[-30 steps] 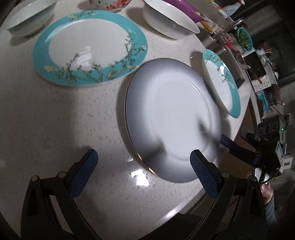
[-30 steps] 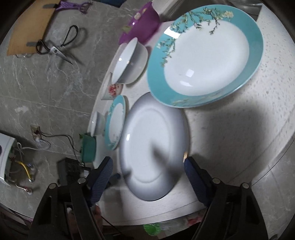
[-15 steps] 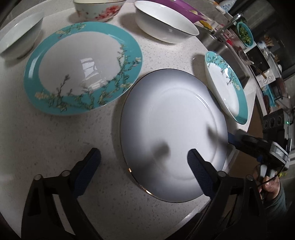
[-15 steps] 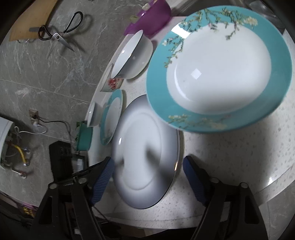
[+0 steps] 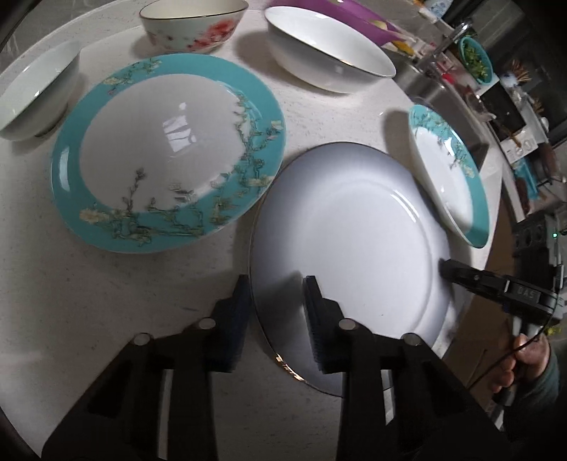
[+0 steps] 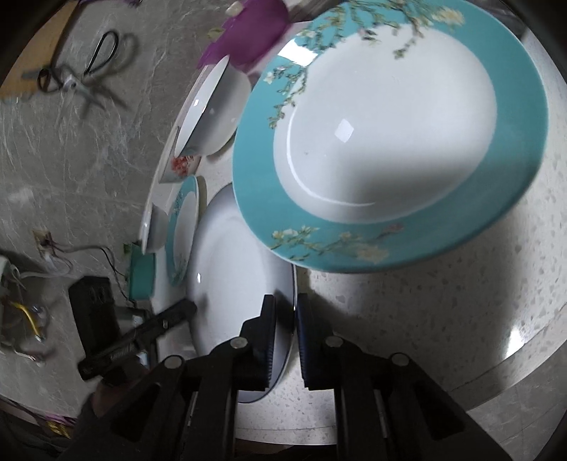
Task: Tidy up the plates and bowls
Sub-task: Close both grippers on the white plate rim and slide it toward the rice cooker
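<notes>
Fingers (image 5: 244, 319) over speckled tbl (image 5: 88, 301); marble floor (image 6: 71, 159)

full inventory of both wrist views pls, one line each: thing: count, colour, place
Round gold-rimmed white plate: 1, white, table's near edge, rim between both grippers' fingers.
Large teal-rimmed blossom plate: 1, teal and white, beside the white plate.
Small teal-rimmed plate: 1, teal and white, on the white plate's far side.
Plain white bowls: 2, white, far side of the table.
Floral bowl: 1, white with red flowers, far side.
Purple bowl: 1, purple, table's edge.
Scissors: 1, dark handles, floor.
Speckled round table: 1, off-white.
Left gripper: 1, black, blue pads, jaws just closed on the white plate.
Right gripper: 1, same, likewise.
</notes>
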Demonstrator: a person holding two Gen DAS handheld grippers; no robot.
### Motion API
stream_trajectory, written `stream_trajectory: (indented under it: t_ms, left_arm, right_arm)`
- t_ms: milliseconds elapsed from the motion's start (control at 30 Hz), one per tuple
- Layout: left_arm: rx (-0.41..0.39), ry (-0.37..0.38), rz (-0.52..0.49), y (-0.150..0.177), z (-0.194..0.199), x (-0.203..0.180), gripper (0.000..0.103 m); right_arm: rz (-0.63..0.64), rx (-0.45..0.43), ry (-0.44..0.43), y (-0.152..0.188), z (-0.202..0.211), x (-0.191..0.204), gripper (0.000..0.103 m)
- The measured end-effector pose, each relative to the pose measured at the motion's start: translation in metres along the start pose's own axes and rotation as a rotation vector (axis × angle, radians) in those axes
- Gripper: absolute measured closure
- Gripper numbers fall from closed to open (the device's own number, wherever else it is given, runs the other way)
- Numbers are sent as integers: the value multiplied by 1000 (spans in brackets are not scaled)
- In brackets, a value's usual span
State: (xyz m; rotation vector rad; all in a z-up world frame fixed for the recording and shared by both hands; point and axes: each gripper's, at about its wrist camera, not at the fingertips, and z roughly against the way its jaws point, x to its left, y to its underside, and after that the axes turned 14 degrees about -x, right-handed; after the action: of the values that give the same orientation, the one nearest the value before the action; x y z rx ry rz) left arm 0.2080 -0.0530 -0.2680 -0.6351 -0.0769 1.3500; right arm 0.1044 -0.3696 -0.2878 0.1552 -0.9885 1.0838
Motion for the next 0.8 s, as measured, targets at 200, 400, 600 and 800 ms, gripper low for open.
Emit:
stream_trajectory:
  t_ms: [200,400,600,800]
  left_arm:
    - [-8,-31,-7,-1,-2,-5,78]
    - [-14,-40,12,11,6,2,78]
    - [-23,-52,68,32,26,8,77]
    - [-69,-81,123,55,69,18,78]
  right_arm:
    - [71,1,48,-2,-1,11,88]
    - [141,4,81,1,0,20,87]
    - [199,35,64,5,2,36,87]
    - [281,78,31,11,5,64,86]
